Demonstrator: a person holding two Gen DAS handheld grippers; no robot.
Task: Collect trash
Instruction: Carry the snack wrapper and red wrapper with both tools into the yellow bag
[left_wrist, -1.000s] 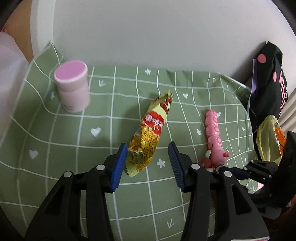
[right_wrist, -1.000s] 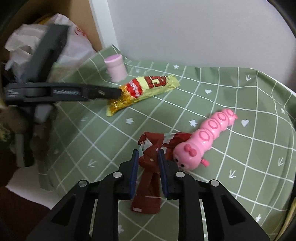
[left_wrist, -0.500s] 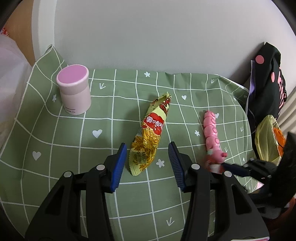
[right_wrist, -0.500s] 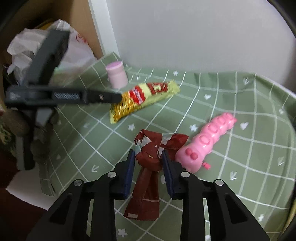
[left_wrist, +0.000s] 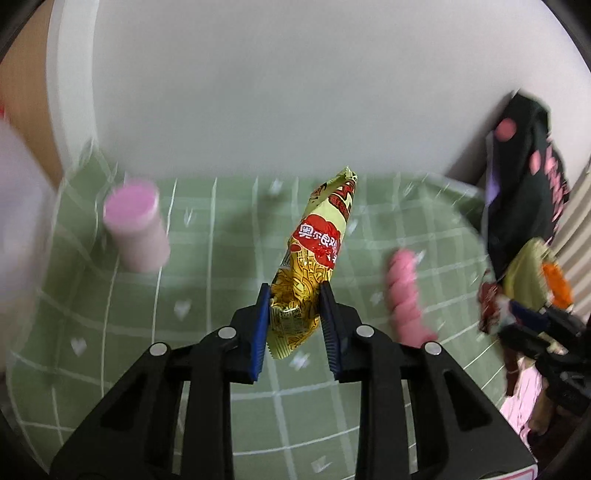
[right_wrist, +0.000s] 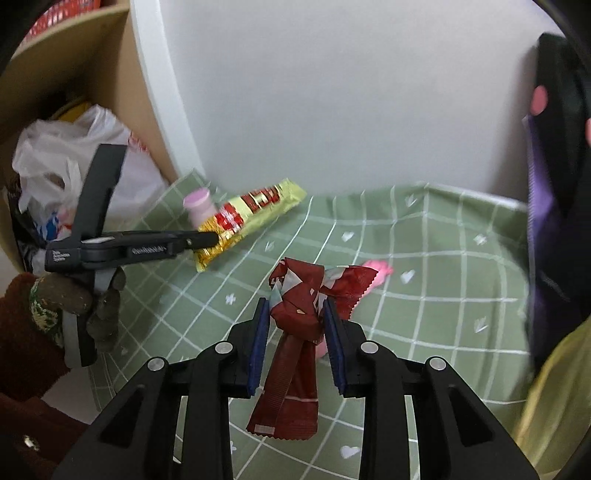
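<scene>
A yellow snack wrapper with a red label hangs above the green checked cloth. My left gripper is closing, and its blue pads press on the wrapper's lower end. The right wrist view shows the same gripper from the side, holding the yellow wrapper up at a slant. My right gripper is shut on a crumpled dark red wrapper, which is lifted off the cloth with its tail dangling. At the right edge of the left wrist view, that red wrapper shows blurred.
A pink-capped bottle stands at the cloth's back left. A pink caterpillar toy lies to the right. A black bag with pink dots and a yellow-green bag crowd the right edge. A white plastic bag fills the shelf at left.
The left jaws have closed on the yellow wrapper and lifted it off the cloth. The right gripper has risen with the red wrapper, clear of the caterpillar toy.
</scene>
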